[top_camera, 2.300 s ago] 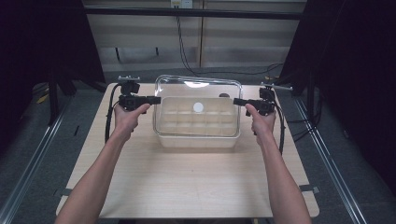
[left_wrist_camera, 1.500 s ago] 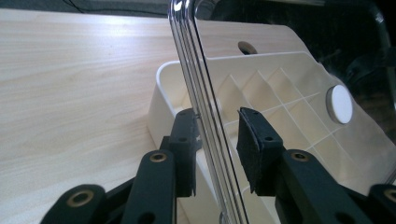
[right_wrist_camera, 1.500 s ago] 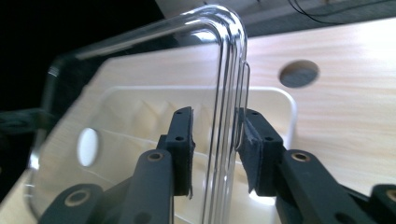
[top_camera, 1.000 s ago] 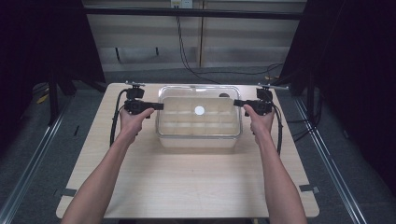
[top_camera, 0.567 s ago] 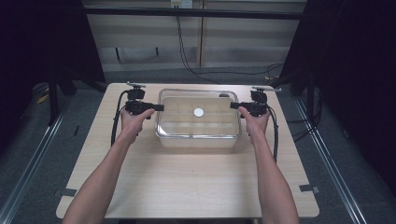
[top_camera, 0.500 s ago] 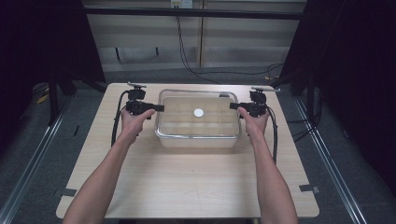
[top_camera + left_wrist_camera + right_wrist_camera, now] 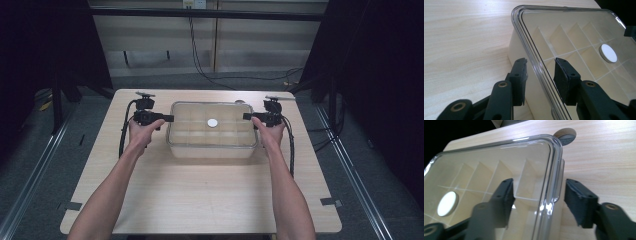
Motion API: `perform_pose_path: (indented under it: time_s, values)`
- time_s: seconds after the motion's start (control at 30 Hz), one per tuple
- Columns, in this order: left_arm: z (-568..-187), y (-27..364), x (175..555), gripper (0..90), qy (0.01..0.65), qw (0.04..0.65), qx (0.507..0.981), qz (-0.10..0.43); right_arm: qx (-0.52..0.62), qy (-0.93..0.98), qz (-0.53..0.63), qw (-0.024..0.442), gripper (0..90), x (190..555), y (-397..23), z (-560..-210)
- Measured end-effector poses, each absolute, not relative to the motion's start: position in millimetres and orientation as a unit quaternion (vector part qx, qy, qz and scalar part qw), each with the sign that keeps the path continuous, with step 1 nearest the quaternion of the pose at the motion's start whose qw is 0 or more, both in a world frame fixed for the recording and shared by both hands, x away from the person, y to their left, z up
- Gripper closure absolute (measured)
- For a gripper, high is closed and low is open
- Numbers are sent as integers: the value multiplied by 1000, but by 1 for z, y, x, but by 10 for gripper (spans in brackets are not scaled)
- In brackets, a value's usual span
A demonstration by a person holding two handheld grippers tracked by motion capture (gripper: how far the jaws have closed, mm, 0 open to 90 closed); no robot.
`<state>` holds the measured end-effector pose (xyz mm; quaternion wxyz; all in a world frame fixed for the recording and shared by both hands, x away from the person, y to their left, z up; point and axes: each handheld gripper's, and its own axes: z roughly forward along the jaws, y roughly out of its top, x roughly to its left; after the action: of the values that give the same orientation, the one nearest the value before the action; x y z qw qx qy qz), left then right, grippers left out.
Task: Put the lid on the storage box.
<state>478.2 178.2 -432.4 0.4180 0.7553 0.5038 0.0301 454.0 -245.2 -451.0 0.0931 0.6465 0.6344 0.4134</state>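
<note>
Since the earlier frames the clear box (image 7: 212,131) has come down onto the table (image 7: 200,195), and both grippers' jaws have just been opening. The left gripper (image 7: 540,73) straddles the lid's rim, pads clear of it. One white disc (image 7: 608,53) sits on the lid above cream dividers. The right gripper (image 7: 537,200) gapes wider around the opposite rim, a round plug (image 7: 566,135) beyond.

Both forearms are bare, no sleeves visible at the lower edge of the high view. Left gripper (image 7: 167,118) and right gripper (image 7: 246,116) are matt black, each trailing a looped black cable. Jaws are black plastic with brass-coloured pivot bushings, small recessed screws and dark textured pads (image 7: 561,75).
</note>
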Motion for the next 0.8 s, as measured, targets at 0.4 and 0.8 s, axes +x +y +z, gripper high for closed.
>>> perform_pose_path:
  time_s: [0.4, 0.8]
  values:
    - [-425, 180, 454, 430, 479, 423, 767, 64, 593, 653, 455, 121, 221, 428, -252, -433]
    - [-421, 193, 421, 310, 467, 434, 768, 65, 560, 672, 467, 129, 199, 386, -254, -421]
